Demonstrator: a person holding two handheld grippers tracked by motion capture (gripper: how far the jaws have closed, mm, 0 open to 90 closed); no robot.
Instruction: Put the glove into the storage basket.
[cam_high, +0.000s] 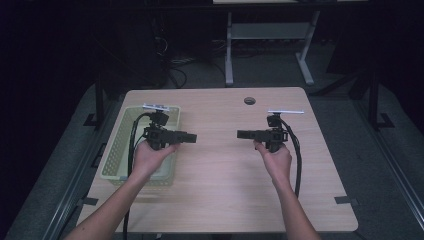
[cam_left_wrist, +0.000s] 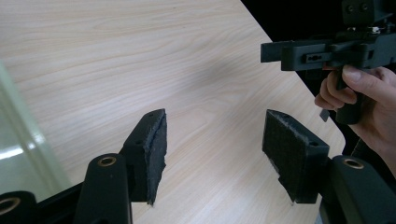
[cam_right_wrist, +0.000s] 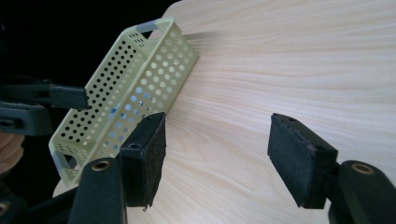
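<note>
Left tool (cam_left_wrist: 212, 140) jaws apart, empty, probably above basket (cam_high: 122, 145); right tool (cam_right_wrist: 219, 154) likewise, well apart.

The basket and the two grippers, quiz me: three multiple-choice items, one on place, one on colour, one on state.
1. Where does the basket sit?
A. the table's left edge
B. the table's middle
C. the floor

2. What colour is the basket?
A. red
B. pale yellow-green
C. black

3. How do the left gripper and the right gripper stand?
A. both shut
B. both open, holding nothing
C. both clamping the basket

Answers: 1 A, the high view shows it along the table's left edge. 2 B, its perforated walls are pale yellow-green. 3 B, bare wood shows between each pair of jaws.
</note>
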